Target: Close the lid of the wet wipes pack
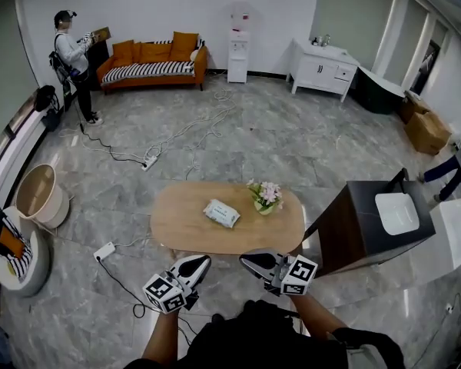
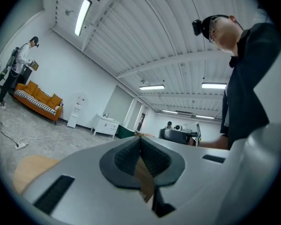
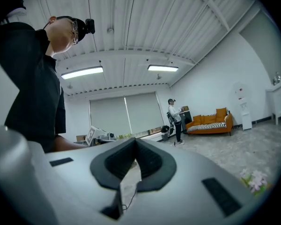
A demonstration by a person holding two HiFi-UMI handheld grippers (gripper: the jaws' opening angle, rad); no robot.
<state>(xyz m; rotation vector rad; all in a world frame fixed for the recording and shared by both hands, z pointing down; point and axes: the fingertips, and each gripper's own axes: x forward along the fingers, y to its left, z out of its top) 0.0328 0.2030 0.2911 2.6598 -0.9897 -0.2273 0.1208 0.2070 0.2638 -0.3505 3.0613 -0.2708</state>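
Both tools hover low in front of you, short of the table (image 1: 177,225). Your left gripper (image 1: 190,270) and right gripper (image 1: 260,264) each have their jaws pressed together on nothing. The wet wipes pack (image 1: 221,213) lies mid-table, near the flower vase (image 1: 266,197) and well apart from both tools. Its lid is too small to read from here. The risk, I'd say, is that you press one-handed and the light pack skids, or your right tool clips the flowers.

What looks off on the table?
Nothing stands out. The wet wipes pack lies flat at an angle on the oval table; the flower vase stands upright beside it, apart. Lid state too small to tell.
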